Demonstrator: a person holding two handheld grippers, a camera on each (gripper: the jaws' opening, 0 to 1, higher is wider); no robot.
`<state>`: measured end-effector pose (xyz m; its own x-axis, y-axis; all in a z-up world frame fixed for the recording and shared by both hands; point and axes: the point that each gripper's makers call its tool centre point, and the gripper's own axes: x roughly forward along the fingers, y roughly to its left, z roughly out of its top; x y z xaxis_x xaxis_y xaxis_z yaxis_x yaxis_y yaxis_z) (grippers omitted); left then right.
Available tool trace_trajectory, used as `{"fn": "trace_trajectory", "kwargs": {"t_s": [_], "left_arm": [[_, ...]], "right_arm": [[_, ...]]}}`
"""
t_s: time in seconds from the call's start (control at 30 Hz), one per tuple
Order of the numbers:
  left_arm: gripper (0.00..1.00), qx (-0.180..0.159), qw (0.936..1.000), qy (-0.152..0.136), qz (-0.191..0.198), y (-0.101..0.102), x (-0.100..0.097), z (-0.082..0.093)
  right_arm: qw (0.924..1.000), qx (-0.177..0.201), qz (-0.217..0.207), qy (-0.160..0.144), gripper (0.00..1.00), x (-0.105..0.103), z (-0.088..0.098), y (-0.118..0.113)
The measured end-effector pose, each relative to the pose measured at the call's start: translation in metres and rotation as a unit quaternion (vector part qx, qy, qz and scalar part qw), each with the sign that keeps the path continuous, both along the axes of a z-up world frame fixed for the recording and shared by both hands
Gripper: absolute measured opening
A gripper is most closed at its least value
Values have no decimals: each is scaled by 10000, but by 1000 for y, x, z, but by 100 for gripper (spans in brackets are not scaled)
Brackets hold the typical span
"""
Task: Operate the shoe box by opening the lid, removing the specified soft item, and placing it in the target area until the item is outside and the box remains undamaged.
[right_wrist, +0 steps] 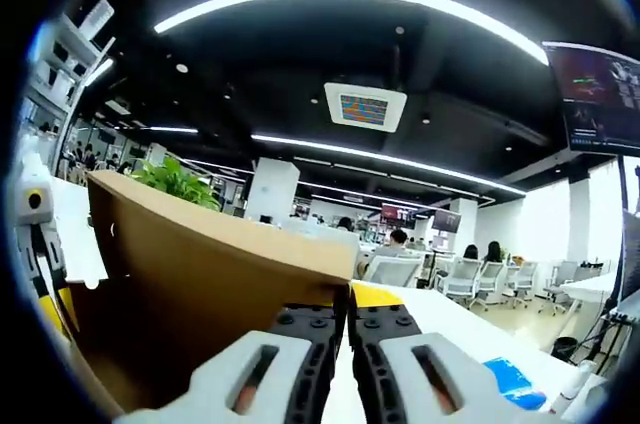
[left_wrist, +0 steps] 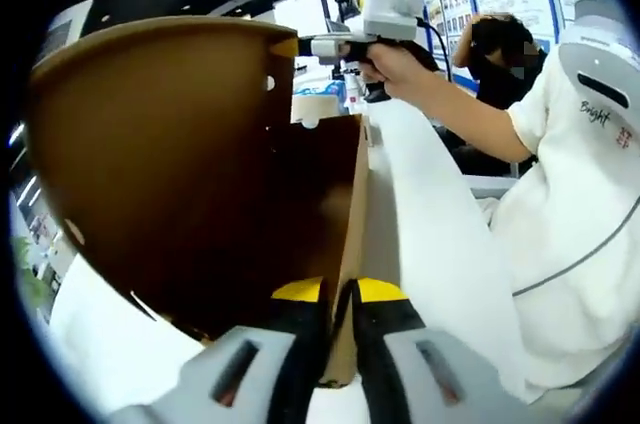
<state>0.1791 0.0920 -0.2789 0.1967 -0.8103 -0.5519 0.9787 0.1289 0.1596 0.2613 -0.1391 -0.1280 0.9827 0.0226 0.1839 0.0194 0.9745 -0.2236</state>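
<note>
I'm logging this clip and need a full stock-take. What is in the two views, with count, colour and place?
shoe box: one, brown cardboard, lid raised, between the two grippers
table: one, white, under the box
plant: one, green, behind the lid in the right gripper view
office chairs: several, white, far background
monitor: one, dark, upper right
left gripper: shut on the box's side wall edge
right gripper: shut on the lid edge
person's hand: one, holding the right gripper
</note>
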Motion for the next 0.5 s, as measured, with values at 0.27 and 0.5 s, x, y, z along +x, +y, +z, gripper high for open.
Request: {"fn": "trace_trajectory", "kwargs": {"t_s": [0.27, 0.5], "left_arm": [[11, -280, 9996, 67, 66, -1, 1, 4], [20, -920, 9955, 194, 117, -1, -3, 13]], "right_arm": [[9997, -86, -145, -170, 0, -5, -2, 1], [9995, -158, -169, -204, 1, -5, -2, 1]]}}
